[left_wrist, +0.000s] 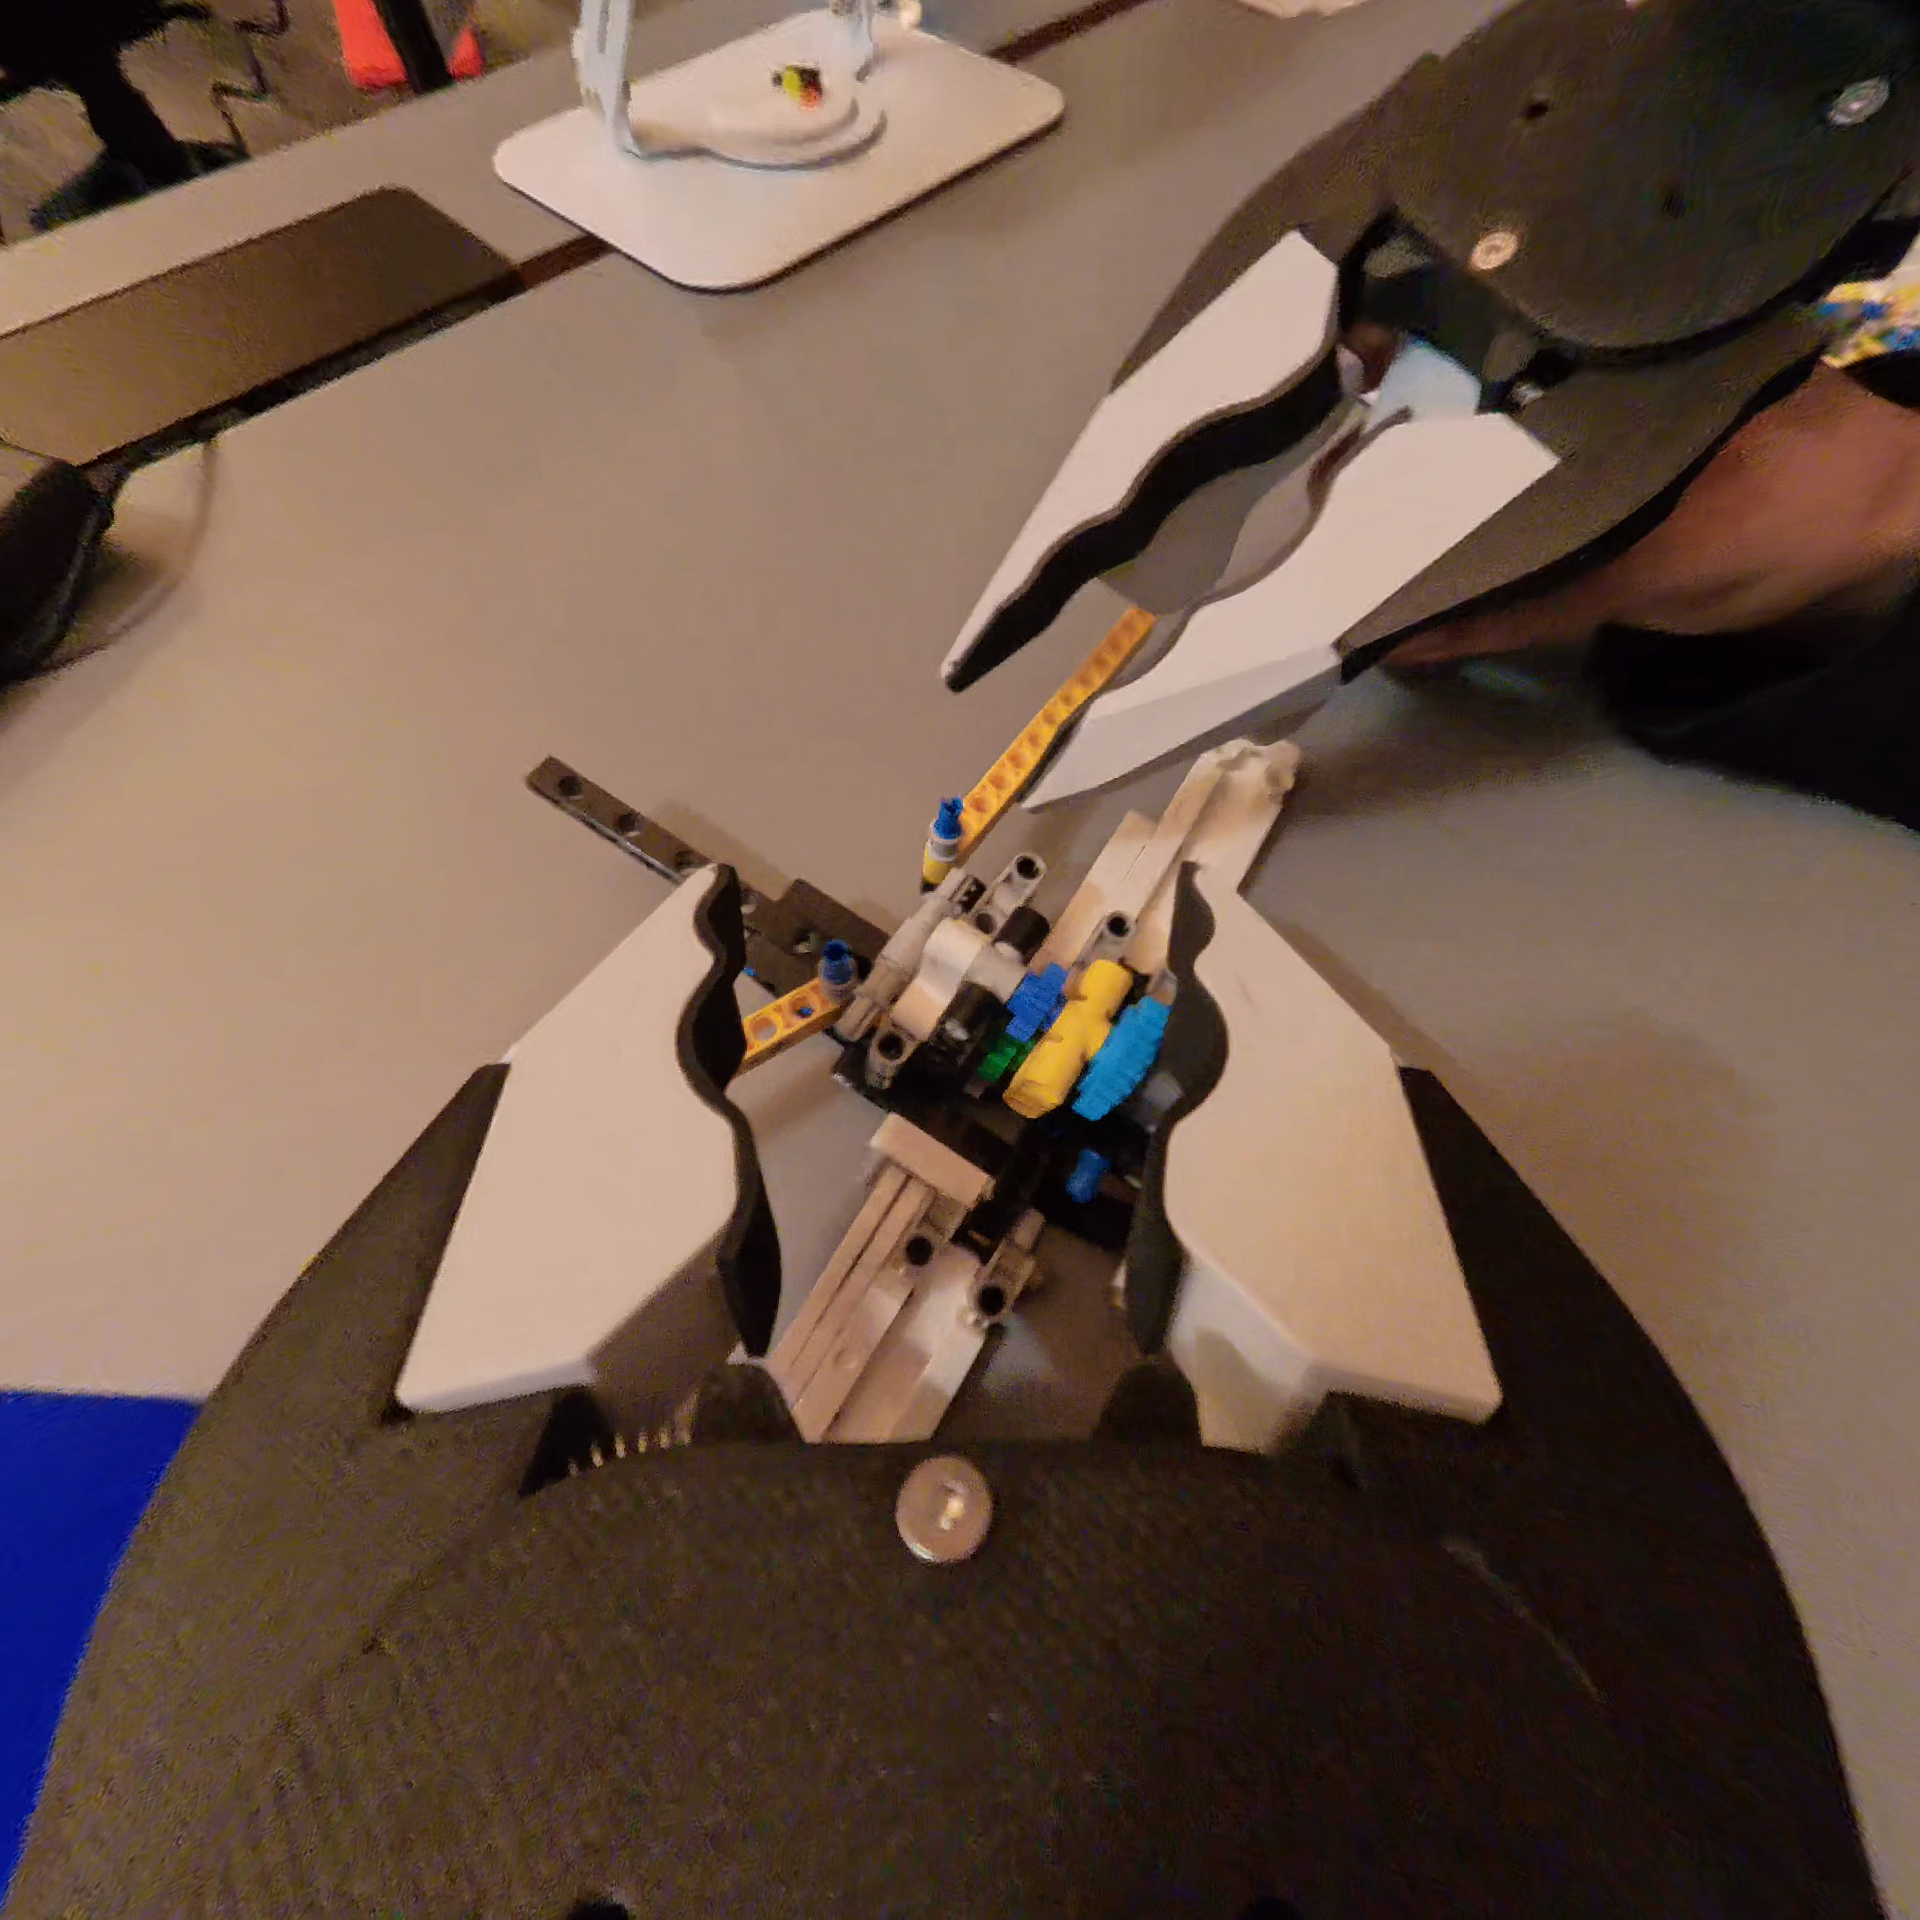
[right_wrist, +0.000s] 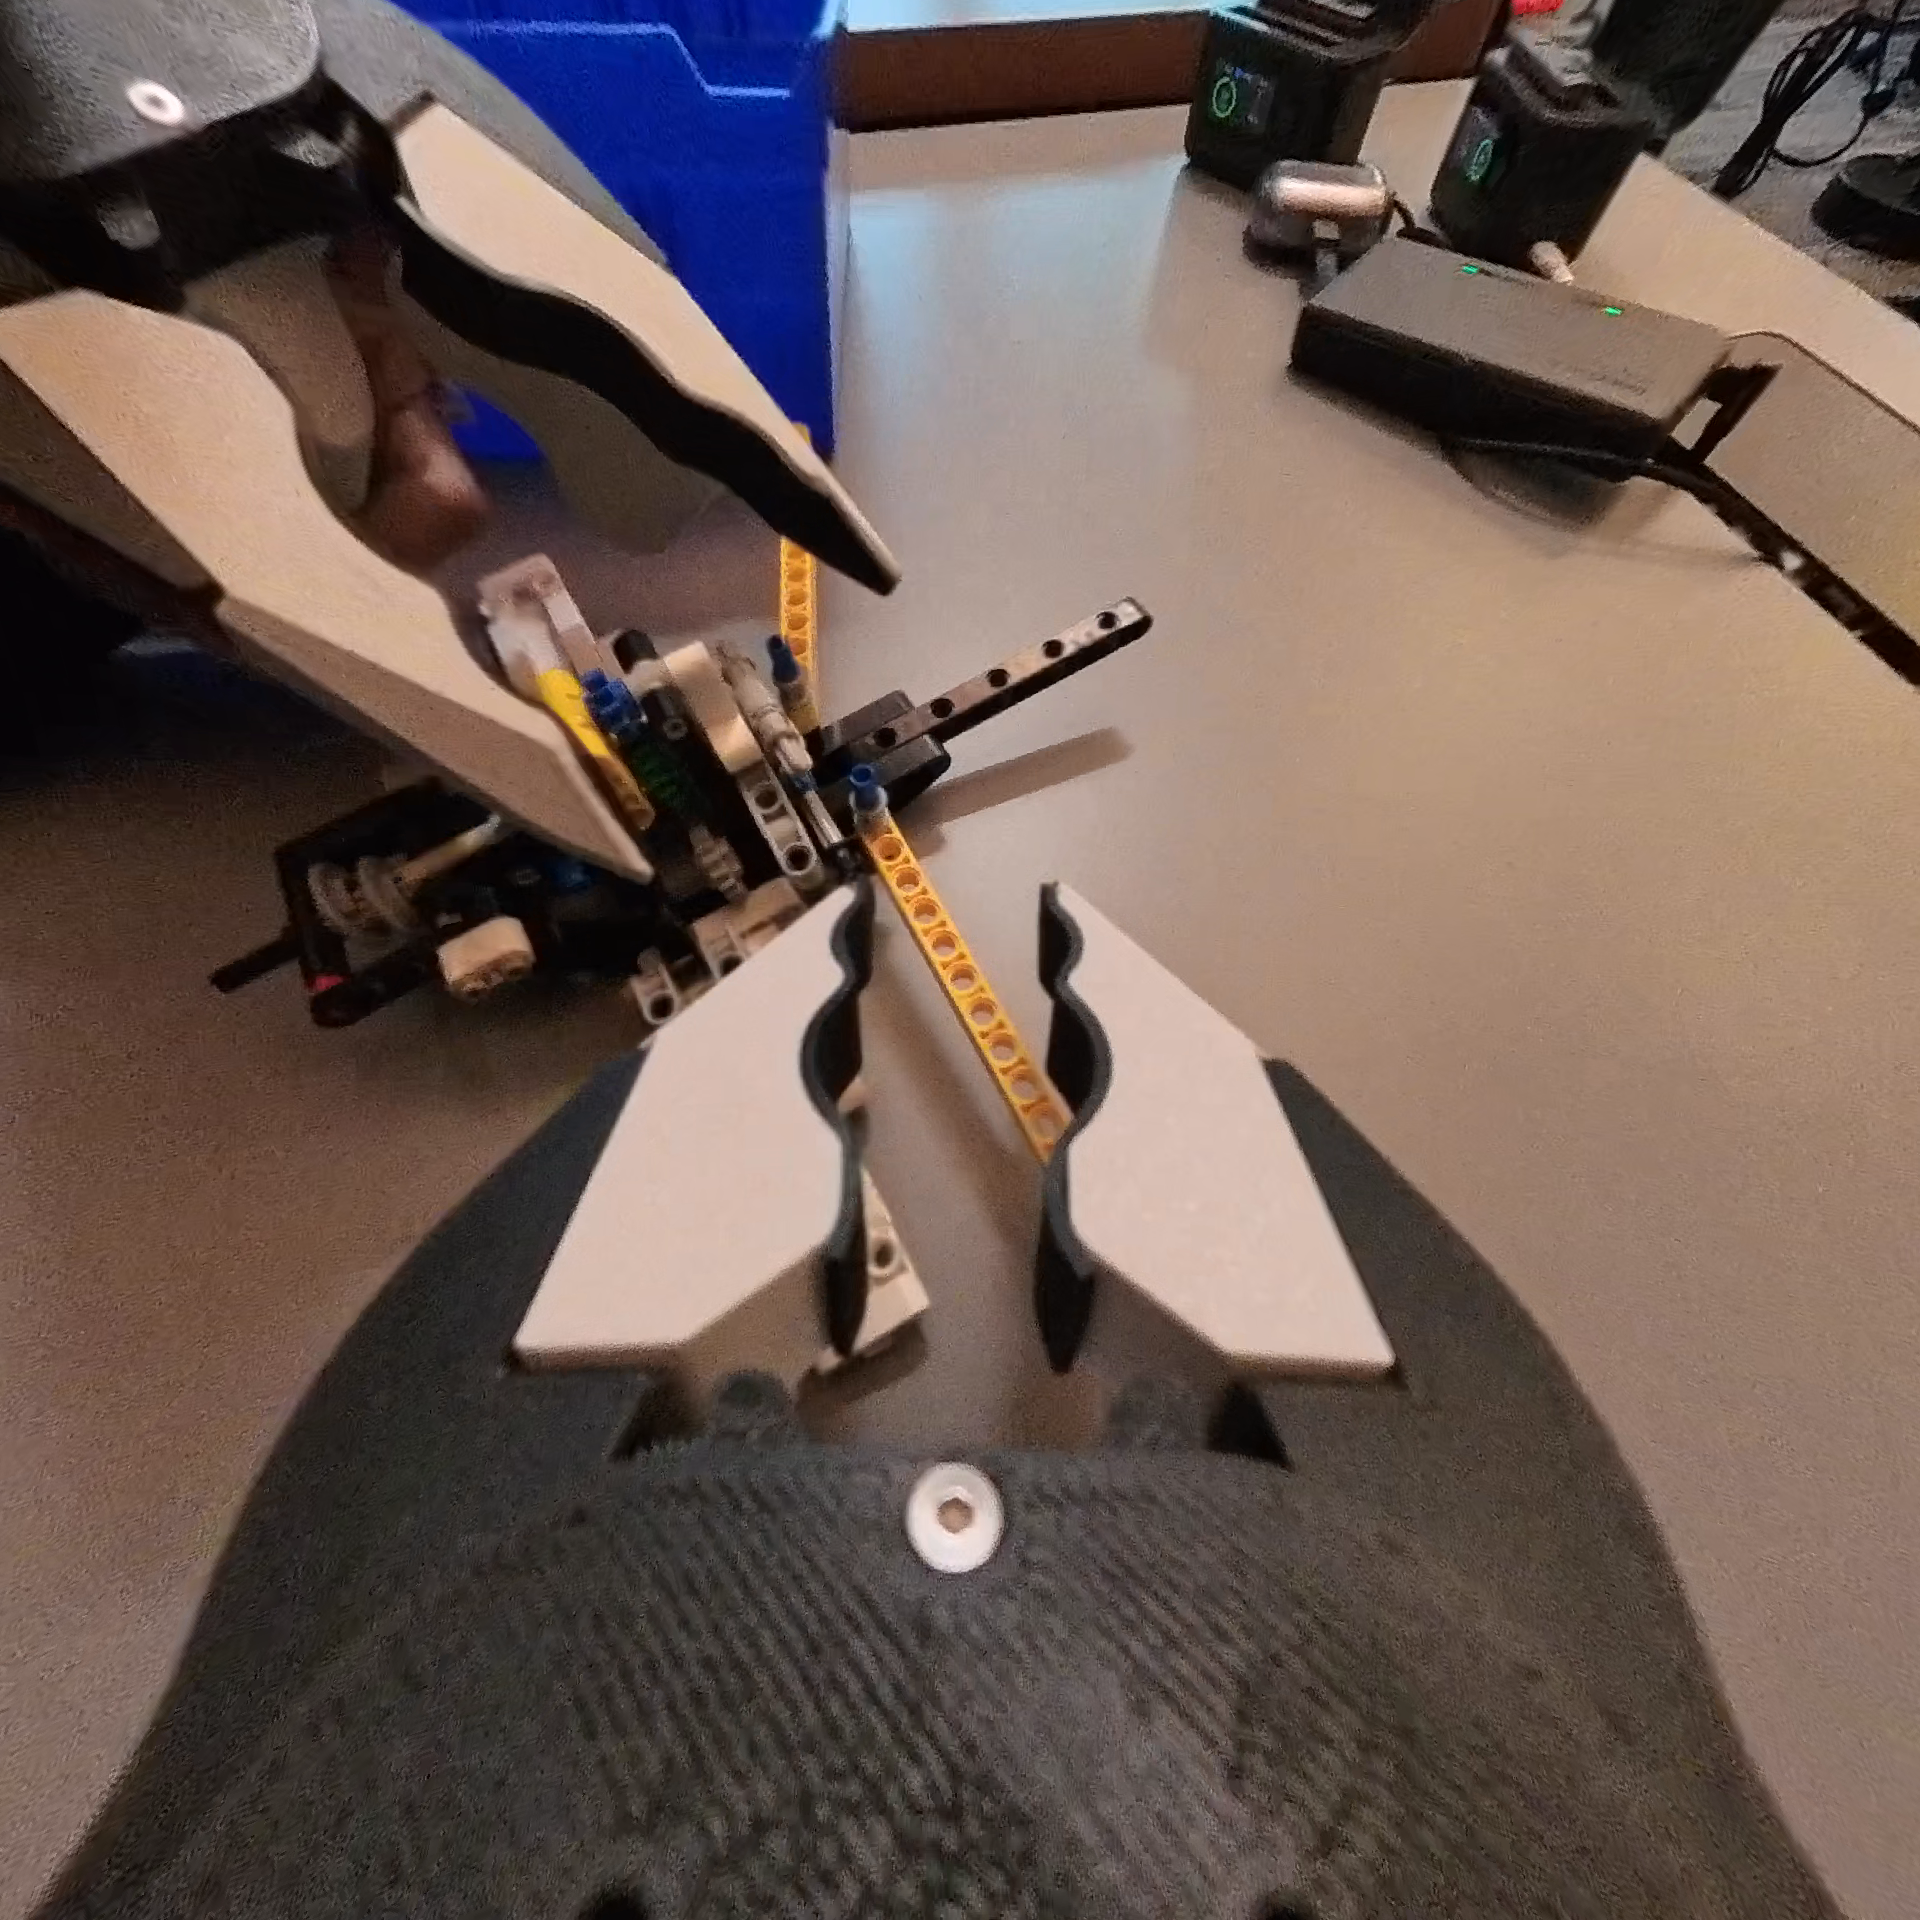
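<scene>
Here, a brick-built mechanism (left_wrist: 997, 1029) of black, grey, yellow and blue parts rests on the grey desk (left_wrist: 416, 644). It carries blue gears (left_wrist: 1117, 1055), a yellow connector (left_wrist: 1075, 1039) and a white housing (left_wrist: 940, 971). Three perforated beams project from its hub: one black beam (left_wrist: 613, 816) and two yellow beams.

Left tool (left_wrist: 951, 894): released, jaws spread wide. The mechanism sits between the two fingers. The right-hand finger (left_wrist: 1299, 1122) lies against or just beside the gear side; contact cannot be confirmed. The left-hand finger (left_wrist: 613, 1122) stands clear of the body, with the short visible end of one yellow beam (left_wrist: 784, 1018) reaching toward its inner pad.

Right tool (right_wrist: 956, 899): jaws partly apart. The other yellow beam (right_wrist: 961, 982) runs diagonally between its fingers. The beam's near end meets the inner face of the right-hand finger (right_wrist: 1174, 1174); the left-hand finger (right_wrist: 727, 1164) shows a gap to the beam. The beam is therefore not clamped.

Surroundings: a blue bin (right_wrist: 727, 208) stands behind the left tool. A black power adapter (right_wrist: 1507, 353) with green lights lies well apart on the desk. A white flat-based stand (left_wrist: 779, 156) sits at the far edge.
</scene>
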